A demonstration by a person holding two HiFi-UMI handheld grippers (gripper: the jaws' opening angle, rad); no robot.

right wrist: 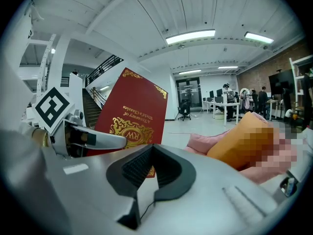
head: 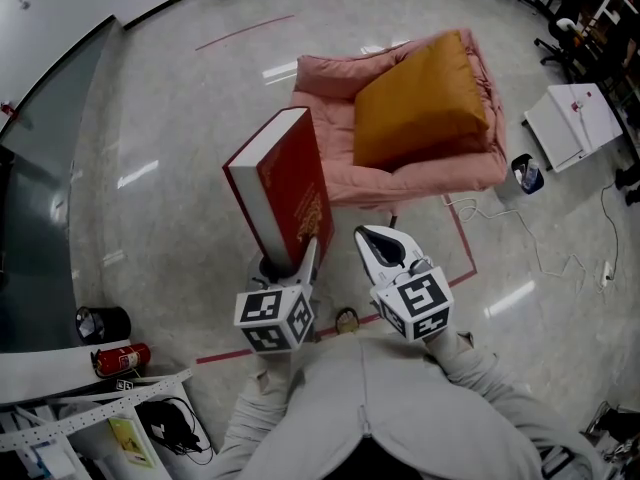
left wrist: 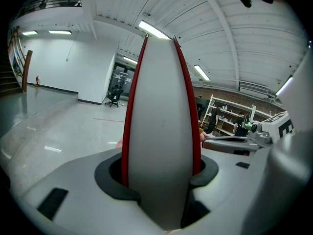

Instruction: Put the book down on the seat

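Note:
A thick red book (head: 283, 190) with gold print on its cover stands upright in the air, in front of the pink seat (head: 330, 98). My left gripper (head: 293, 260) is shut on the book's lower edge. In the left gripper view the pale page block (left wrist: 161, 131) fills the gap between the jaws, with a red cover on each side. An orange cushion (head: 420, 98) lies on the seat. My right gripper (head: 378, 244) hangs just right of the book, shut and holding nothing. Its own view shows the book's cover (right wrist: 129, 111) at left and the cushion (right wrist: 239, 141) at right.
On the floor at left are a red fire extinguisher (head: 122, 358) and a black canister (head: 103, 323). A white box (head: 573, 123), a small bin (head: 527, 174) and loose cables (head: 520, 233) lie right of the seat. Red tape lines (head: 462, 238) mark the glossy floor.

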